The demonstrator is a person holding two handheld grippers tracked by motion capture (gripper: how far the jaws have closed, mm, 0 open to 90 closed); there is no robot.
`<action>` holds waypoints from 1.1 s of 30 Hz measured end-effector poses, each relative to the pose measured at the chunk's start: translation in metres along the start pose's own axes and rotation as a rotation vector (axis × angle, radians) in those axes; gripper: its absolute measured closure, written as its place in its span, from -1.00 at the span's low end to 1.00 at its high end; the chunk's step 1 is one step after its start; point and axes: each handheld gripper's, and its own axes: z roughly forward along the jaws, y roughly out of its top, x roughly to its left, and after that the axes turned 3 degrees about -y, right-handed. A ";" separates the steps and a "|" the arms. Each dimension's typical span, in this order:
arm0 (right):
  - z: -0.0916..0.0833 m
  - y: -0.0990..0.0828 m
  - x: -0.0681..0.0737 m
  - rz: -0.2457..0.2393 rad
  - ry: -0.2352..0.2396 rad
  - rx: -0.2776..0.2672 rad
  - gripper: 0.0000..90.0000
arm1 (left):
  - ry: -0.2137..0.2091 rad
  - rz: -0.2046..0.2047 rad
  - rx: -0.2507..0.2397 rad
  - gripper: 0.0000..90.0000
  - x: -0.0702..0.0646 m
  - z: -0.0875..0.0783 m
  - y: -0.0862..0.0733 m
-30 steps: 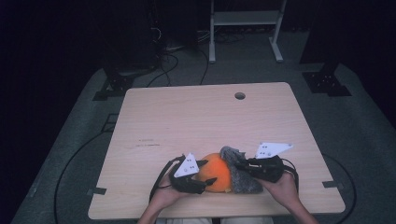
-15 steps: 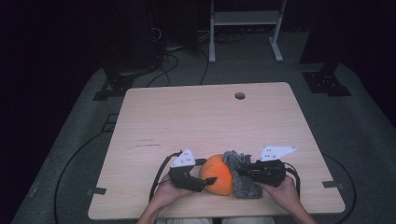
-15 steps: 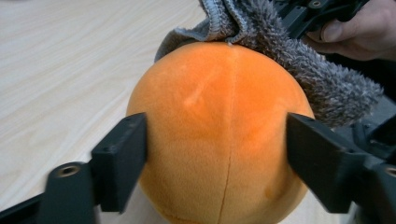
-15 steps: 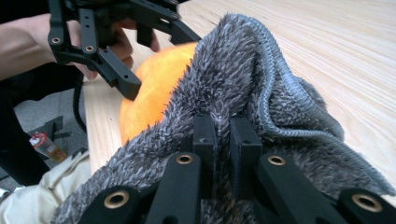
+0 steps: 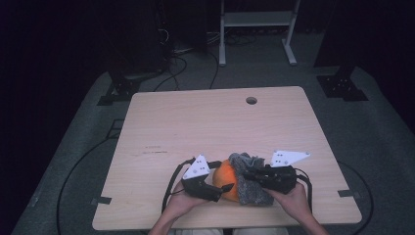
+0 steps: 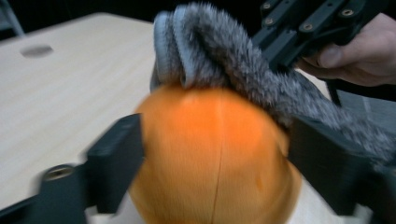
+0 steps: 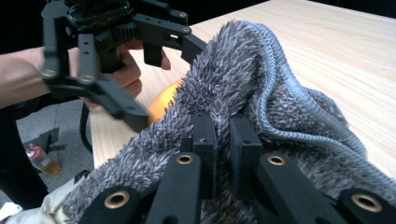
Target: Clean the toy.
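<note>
A round orange plush ball (image 5: 225,175) lies near the table's front edge, half under a grey fuzzy cloth (image 5: 248,166). My left gripper (image 5: 227,188) comes at the ball from the left. In the left gripper view its jaws stand on either side of the ball (image 6: 210,135); they have just been opening and are blurred, with the ball between them. My right gripper (image 5: 249,177) comes from the right and is shut on the grey cloth (image 7: 233,74), whose pile bunches around the pinched jaws (image 7: 223,135). The cloth (image 6: 219,42) drapes over the ball's top.
The pale wooden table (image 5: 195,127) has a round cable hole (image 5: 251,100) at the back. Both hands work close to its front edge. On the dark floor beyond are cables (image 5: 186,58) and a white stand (image 5: 254,19).
The left gripper's jaws have spread wider around the orange ball. Both hands have stayed almost in place, and the right gripper keeps its hold on the grey cloth.
</note>
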 end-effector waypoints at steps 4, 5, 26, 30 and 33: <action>-0.004 -0.003 -0.002 -0.006 -0.014 -0.001 0.83 | 0.009 0.006 0.004 -0.38 -0.001 0.001 -0.005; -0.005 -0.004 -0.005 -0.004 -0.015 -0.001 0.83 | 0.013 0.012 0.000 -0.26 -0.001 0.001 -0.003; -0.013 0.023 0.025 -0.168 -0.033 0.002 0.83 | 0.057 0.182 -0.057 -0.13 -0.025 0.014 0.010; -0.014 0.015 0.008 -0.093 -0.068 0.015 0.84 | 0.062 0.169 -0.029 -0.06 -0.016 0.008 0.003; -0.017 0.005 -0.006 -0.033 -0.109 0.027 0.84 | 0.045 0.144 -0.021 -0.07 -0.010 0.003 0.000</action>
